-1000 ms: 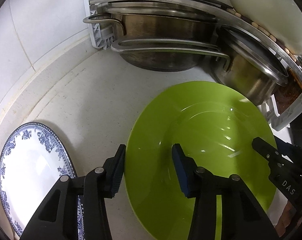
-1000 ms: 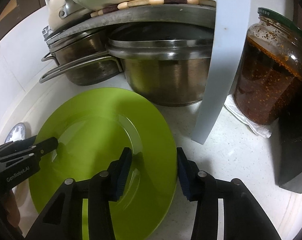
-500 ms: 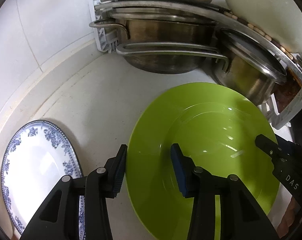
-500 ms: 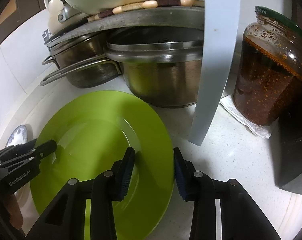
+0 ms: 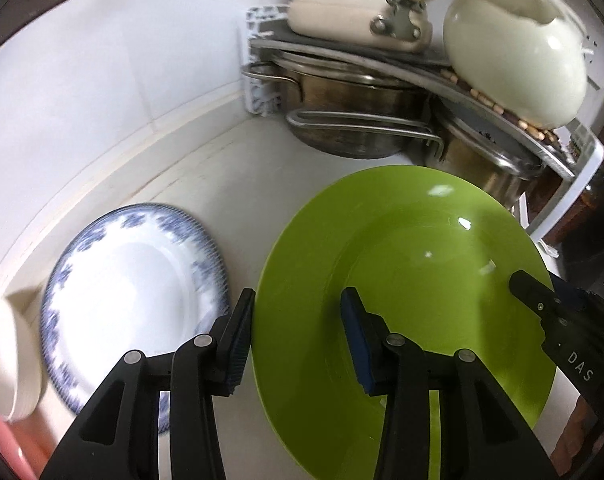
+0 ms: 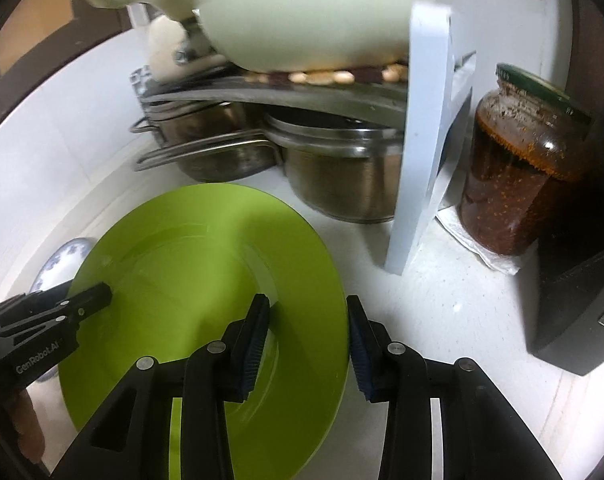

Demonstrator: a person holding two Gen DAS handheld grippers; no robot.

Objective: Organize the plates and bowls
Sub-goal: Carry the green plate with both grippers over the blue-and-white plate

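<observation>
Both grippers, left [image 5: 298,334] and right [image 6: 307,338], jaws apart, straddle opposite rims of green plate [image 5: 401,280] over counter [image 5: 190,184], likely for two-handed carry toward blue plate [image 5: 130,292] to stack

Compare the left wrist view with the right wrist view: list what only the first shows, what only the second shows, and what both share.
Only the left wrist view: a stack of white bowls at the far left.
Only the right wrist view: a jar of dark red sauce and a black box.
Both: the green plate, with the left gripper and right gripper each straddling an opposite rim, the blue-patterned plate, and steel pots under a rack.
</observation>
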